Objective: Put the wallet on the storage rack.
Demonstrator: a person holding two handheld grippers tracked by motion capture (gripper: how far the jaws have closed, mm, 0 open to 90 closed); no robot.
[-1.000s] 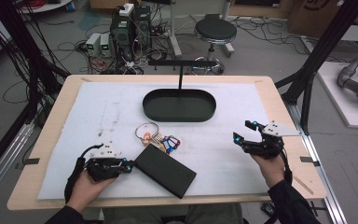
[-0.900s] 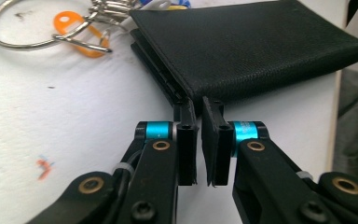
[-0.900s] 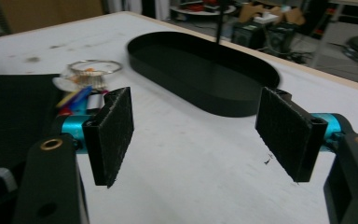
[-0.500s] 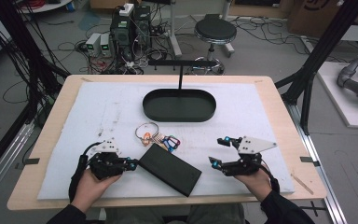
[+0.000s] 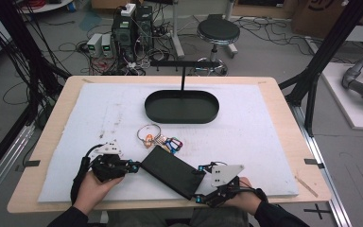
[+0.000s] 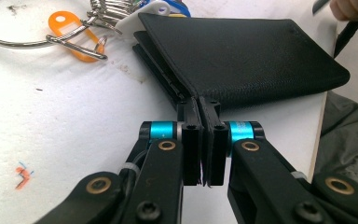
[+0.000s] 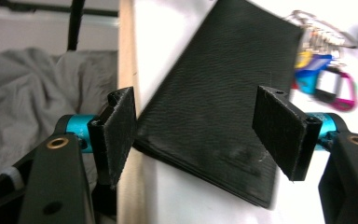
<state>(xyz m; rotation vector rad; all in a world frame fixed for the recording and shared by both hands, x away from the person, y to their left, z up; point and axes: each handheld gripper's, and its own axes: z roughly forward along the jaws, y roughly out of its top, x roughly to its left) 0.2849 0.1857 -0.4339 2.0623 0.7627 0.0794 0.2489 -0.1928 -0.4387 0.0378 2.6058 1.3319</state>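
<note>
Fingers of left gripper (image 6: 200, 107) pinch wallet (image 6: 251, 60); right gripper (image 7: 196, 135) fingers apart.

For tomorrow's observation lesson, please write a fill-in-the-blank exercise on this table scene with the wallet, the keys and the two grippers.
1. The left gripper is shut on a corner of the black ___.
2. The right gripper has its jaws ___, the wallet's end between them.
3. The key bunch lies between the wallet and the oval black ___.

Missing words: wallet; open; tray
</note>
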